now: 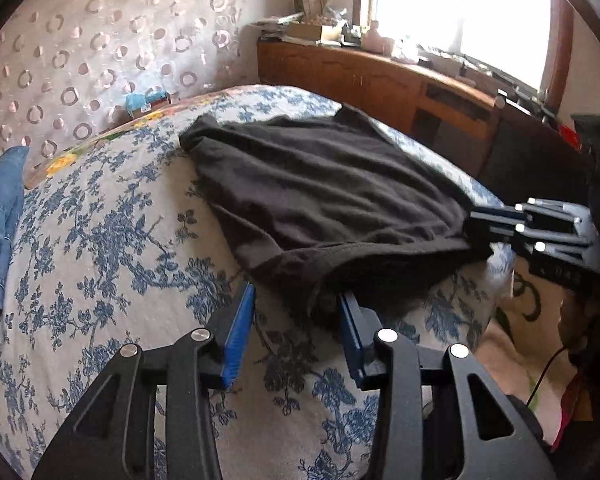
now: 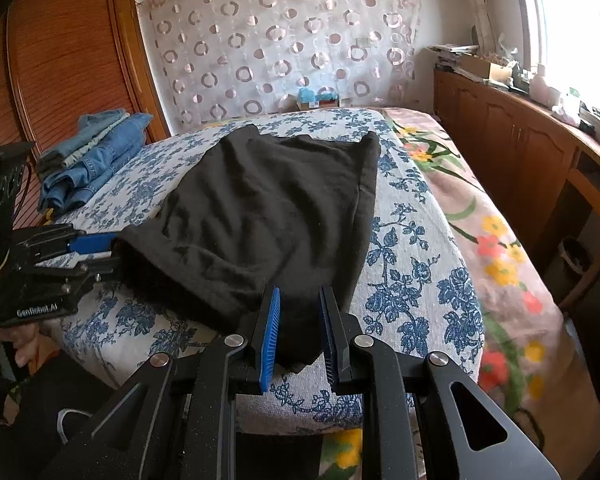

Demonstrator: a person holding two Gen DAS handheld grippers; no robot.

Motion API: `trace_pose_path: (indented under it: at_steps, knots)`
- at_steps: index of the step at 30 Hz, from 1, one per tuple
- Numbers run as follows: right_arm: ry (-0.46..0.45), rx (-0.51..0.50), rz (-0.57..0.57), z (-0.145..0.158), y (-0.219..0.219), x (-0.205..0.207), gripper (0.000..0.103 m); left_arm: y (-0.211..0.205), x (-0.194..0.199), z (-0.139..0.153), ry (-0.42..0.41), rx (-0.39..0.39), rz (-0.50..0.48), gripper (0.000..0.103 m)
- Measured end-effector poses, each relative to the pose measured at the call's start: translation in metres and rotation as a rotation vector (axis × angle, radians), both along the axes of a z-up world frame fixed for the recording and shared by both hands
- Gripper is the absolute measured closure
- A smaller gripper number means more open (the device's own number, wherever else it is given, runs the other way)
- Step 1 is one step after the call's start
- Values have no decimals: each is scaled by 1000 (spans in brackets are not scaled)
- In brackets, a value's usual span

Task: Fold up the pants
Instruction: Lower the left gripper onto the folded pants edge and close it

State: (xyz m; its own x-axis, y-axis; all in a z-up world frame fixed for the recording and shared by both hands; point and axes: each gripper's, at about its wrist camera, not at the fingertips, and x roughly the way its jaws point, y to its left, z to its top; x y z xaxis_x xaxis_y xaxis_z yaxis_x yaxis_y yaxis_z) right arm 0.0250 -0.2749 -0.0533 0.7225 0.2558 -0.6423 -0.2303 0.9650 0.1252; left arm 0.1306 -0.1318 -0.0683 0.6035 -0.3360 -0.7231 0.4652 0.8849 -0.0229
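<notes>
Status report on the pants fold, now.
Right gripper shut on the black pants' near corner. Left gripper open at the other near corner, fabric between its fingers. Pants flat on floral bedspread. Jeans stack well clear.

A bed [image 2: 420, 240] in a blue-flowered cover carries black pants [image 2: 260, 208] and stacked jeans [image 2: 96, 152].

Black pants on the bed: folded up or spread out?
Folded: the black pants lie doubled into one short, wide slab, no separate legs showing.
</notes>
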Motion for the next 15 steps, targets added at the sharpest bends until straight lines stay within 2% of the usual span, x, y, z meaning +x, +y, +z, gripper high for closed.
trace_pose_path:
  at_steps: [6,11,15]
  knots:
    - [2,3,3,-1,-3,-1,83,-9,4,0,-17,20,-11,61]
    - [4,1,5,-1,-1,-1,83,-14,6,-3,10,26,-20,61]
    - [-2,4,8,1,0,-3,83,-14,-2,-1,-21,27,-26,61]
